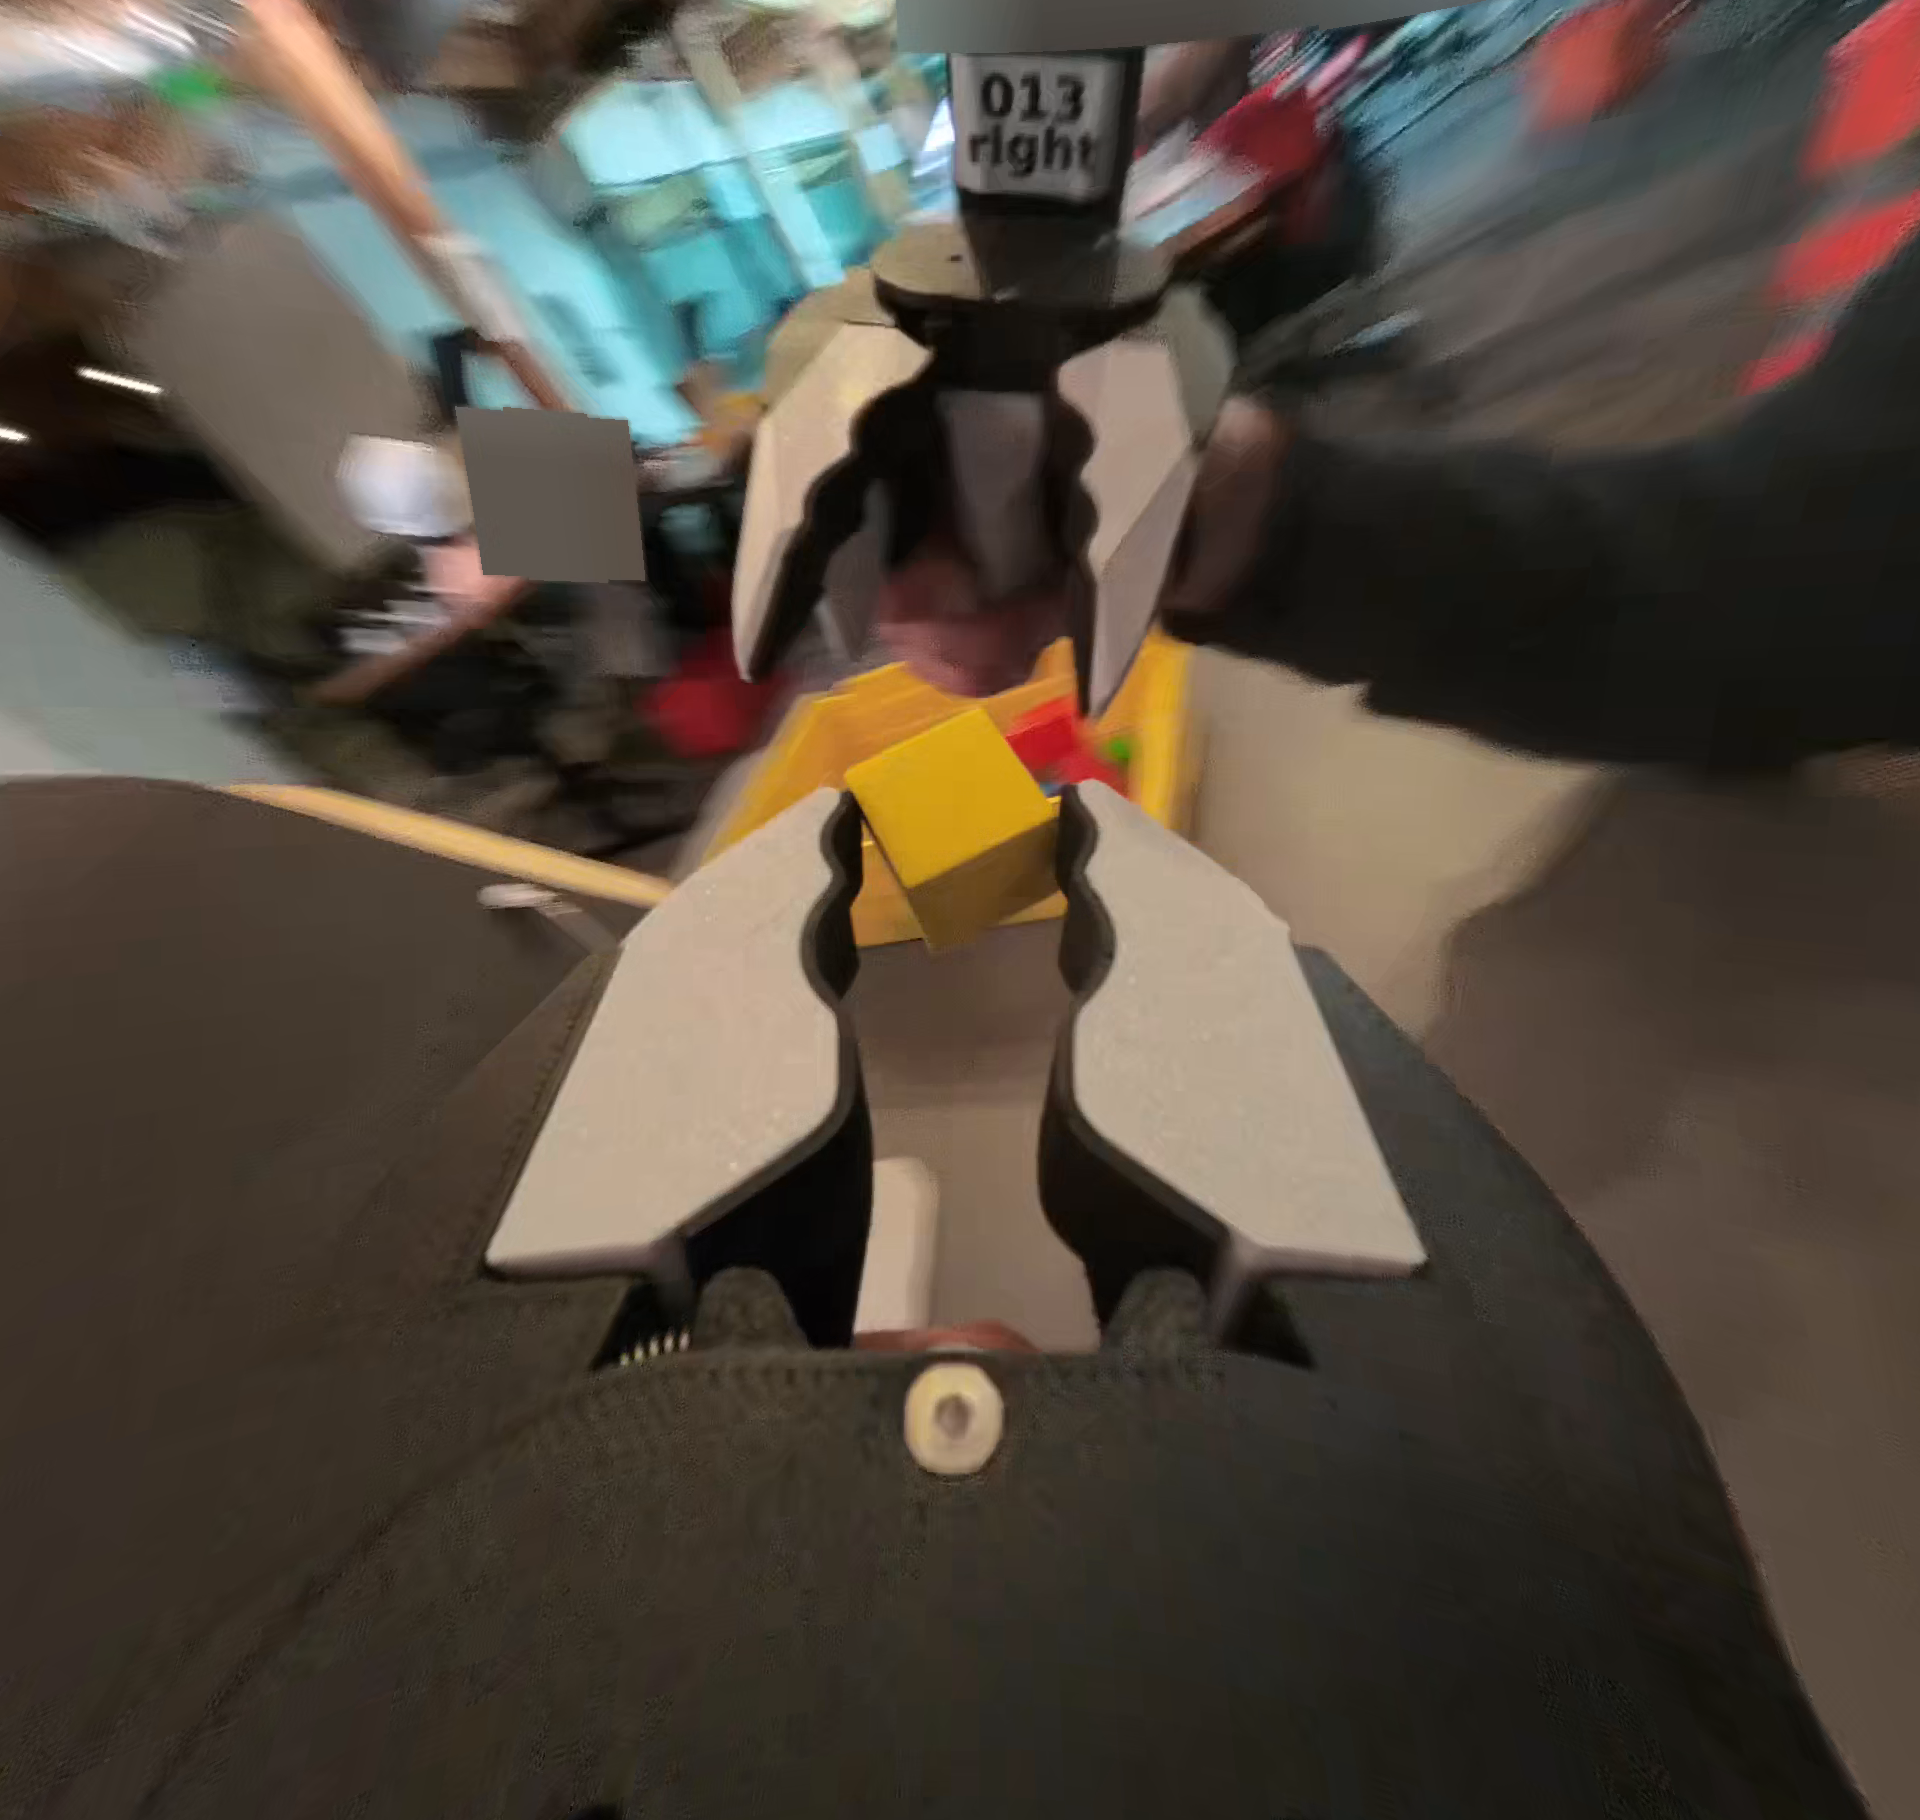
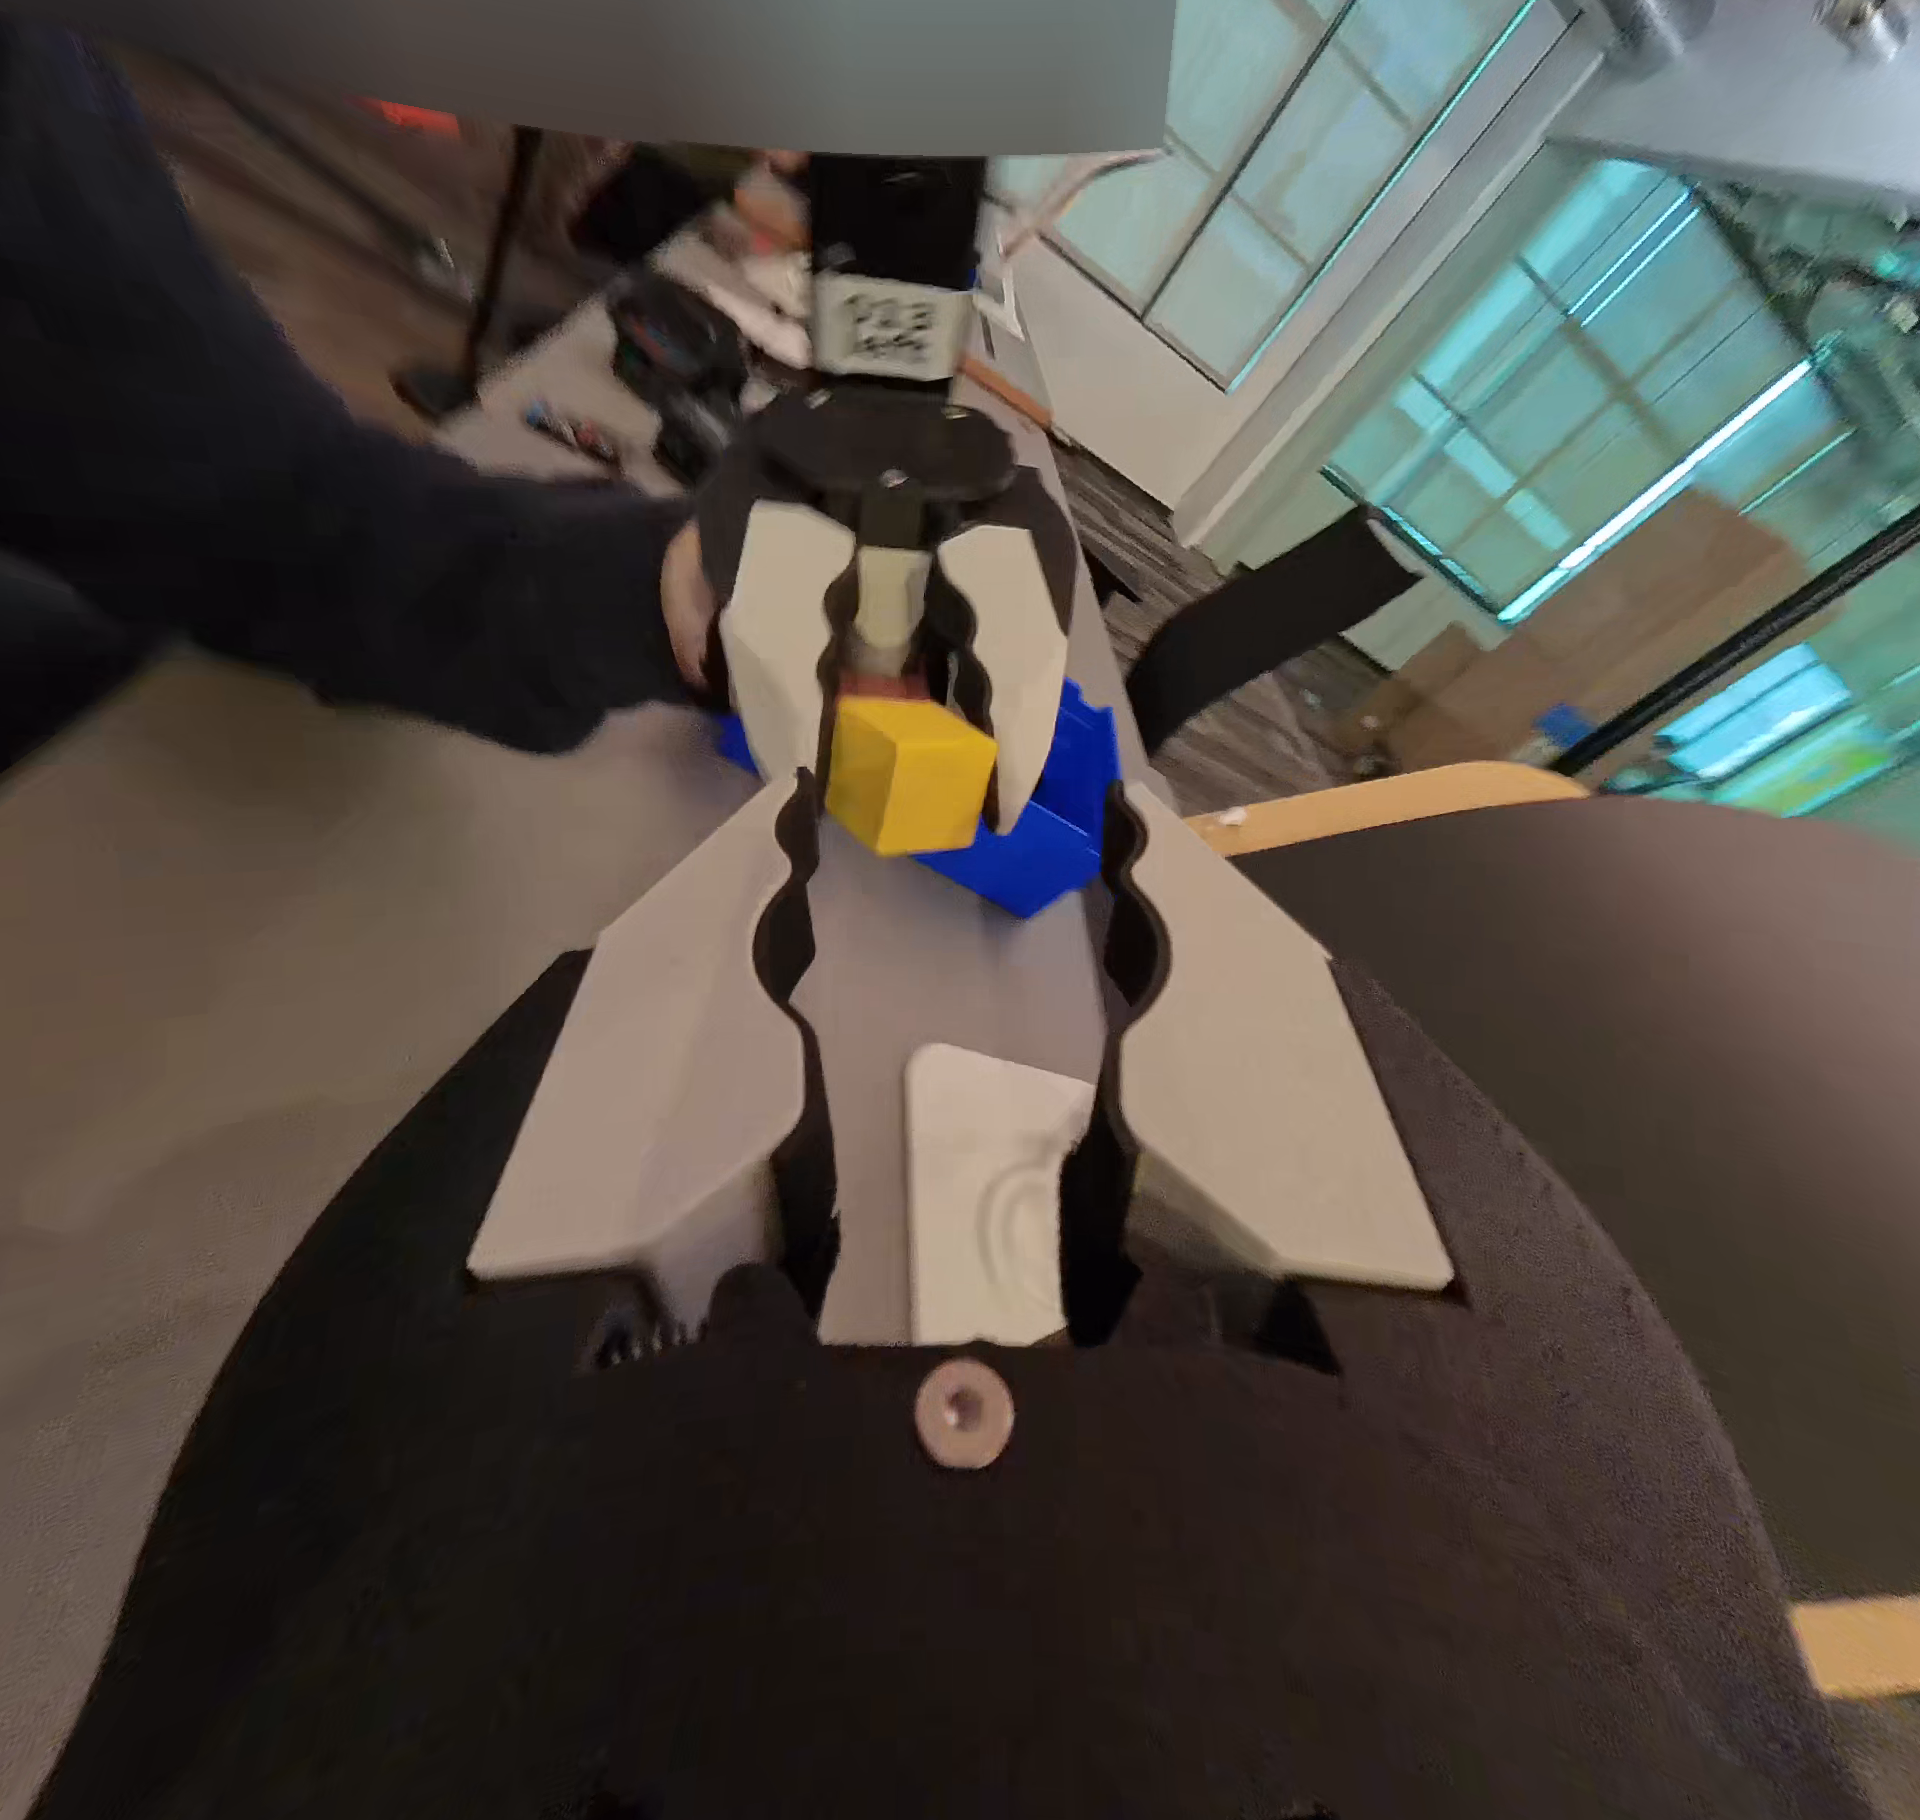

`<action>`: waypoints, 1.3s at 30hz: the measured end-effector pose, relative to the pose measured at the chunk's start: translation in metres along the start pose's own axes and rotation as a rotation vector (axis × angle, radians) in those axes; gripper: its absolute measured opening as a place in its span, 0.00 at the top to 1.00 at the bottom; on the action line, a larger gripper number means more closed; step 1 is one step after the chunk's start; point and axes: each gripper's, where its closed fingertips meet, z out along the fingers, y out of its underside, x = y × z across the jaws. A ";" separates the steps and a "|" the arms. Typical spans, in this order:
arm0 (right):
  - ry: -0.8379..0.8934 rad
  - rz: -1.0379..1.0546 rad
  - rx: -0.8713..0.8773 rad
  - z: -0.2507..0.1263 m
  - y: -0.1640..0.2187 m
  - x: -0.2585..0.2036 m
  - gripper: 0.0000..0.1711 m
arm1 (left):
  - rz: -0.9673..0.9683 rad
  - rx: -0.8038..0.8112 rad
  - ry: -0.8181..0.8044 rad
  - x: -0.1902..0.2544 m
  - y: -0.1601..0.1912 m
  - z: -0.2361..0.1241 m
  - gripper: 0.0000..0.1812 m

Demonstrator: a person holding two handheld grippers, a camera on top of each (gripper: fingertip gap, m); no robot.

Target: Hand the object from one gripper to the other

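Left wrist view: the left hand-held gripper point(image 1: 956, 825) is clamped on a yellow cube point(image 1: 951, 820) right at its fingertips, up off the worktop point(image 1: 1299, 783). The right hand-held gripper point(image 1: 920, 690) faces it, jaws spread, just above a yellow bin point(image 1: 1169, 731).

Right wrist view: same cube point(image 2: 909, 778) pinched by the left one point(image 2: 904, 794), the right hand-held gripper point(image 2: 956, 804) wide open around it, blue bin point(image 2: 1039, 856) behind.

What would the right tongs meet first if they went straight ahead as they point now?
Probably the yellow block, held in the left tongs directly ahead. The open right tongs already have their tips about level with it, though depth is unclear.
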 end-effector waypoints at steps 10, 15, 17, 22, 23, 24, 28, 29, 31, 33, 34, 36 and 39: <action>0.142 -0.517 -0.215 0.025 0.008 -0.011 0.72 | -0.504 0.290 0.417 0.016 -0.017 -0.013 0.81; 0.107 -0.539 -0.266 0.029 0.016 -0.016 0.82 | -0.574 0.300 0.486 0.021 -0.008 -0.006 0.80; 0.083 -0.526 -0.266 0.030 0.018 -0.019 0.82 | -0.572 0.294 0.510 0.025 -0.004 -0.007 0.80; 0.023 -0.477 -0.253 0.030 0.018 -0.027 0.84 | -0.572 0.265 0.568 0.034 -0.002 -0.009 0.80; 0.025 -0.467 -0.249 0.030 0.018 -0.027 0.84 | -0.583 0.270 0.583 0.035 -0.002 -0.009 0.80; 0.037 -0.453 -0.249 0.030 0.019 -0.024 0.84 | -0.590 0.280 0.579 0.033 -0.002 -0.009 0.80; 0.099 -0.317 -0.204 0.024 0.016 -0.005 0.85 | -0.529 0.287 0.412 0.015 0.000 -0.007 0.74; 0.112 -0.263 -0.185 0.021 0.016 0.000 0.85 | -0.479 0.266 0.330 0.007 0.002 -0.006 0.73; 0.129 -0.151 -0.127 0.015 0.013 0.010 0.85 | -0.345 0.228 0.168 -0.007 0.005 -0.008 0.69; 0.122 -0.015 -0.075 0.010 0.010 0.017 0.85 | -0.171 0.200 -0.023 -0.022 0.004 -0.012 0.66; 0.115 0.056 -0.035 0.008 0.006 0.020 0.85 | -0.062 0.172 -0.096 -0.024 0.002 -0.014 0.66; 0.048 0.220 0.027 0.006 0.002 0.020 0.85 | 0.193 0.071 -0.276 -0.031 0.000 -0.015 0.66; -0.069 0.452 0.092 0.006 0.003 0.016 0.85 | 0.558 -0.129 -0.458 -0.032 0.003 -0.008 0.64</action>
